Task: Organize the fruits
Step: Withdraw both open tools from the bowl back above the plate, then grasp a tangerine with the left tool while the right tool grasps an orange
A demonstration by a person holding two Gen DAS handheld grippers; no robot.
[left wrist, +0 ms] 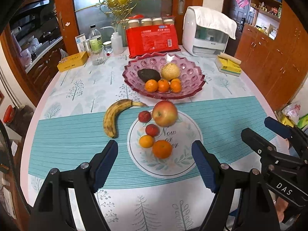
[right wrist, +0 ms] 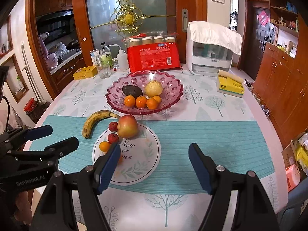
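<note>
Both tools are released and carry nothing: the left tool point(left wrist: 155, 165) stands with its jaws wide apart above the near fruits, and the right tool point(right wrist: 153, 165) is also spread, over bare cloth just beside them. The loose fruits lie on the tabletop point(left wrist: 221, 115) in front of the pink bowl point(left wrist: 134, 88). Seen from the left wrist view, the apple point(left wrist: 165, 113) is at the centre of the group, the banana point(left wrist: 113, 115) at its 9 o'clock, one red berry point(left wrist: 144, 116) touching it at 9 o'clock and a second berry point(left wrist: 152, 130) at 7 o'clock, then a small orange point(left wrist: 146, 141) and a bigger orange point(left wrist: 162, 149) at 6 o'clock, nearest to the left tool. The bowl, at 12 o'clock from the apple, already has an avocado point(left wrist: 148, 74), a pear point(left wrist: 170, 71) and several mandarins point(left wrist: 163, 85). I judge that the step in hand is the approach to a first pick, probably the bigger orange, because it lies between the left fingers in line. The next move calls for lowering the left tool around that orange without pushing the small orange, which touches it. The bowl has free room at its 3 o'clock side. The tabletop edge curves close at 9 o'clock of the banana, while the right side, at 3 o'clock of the apple, is open cloth with much room for moving.
</note>
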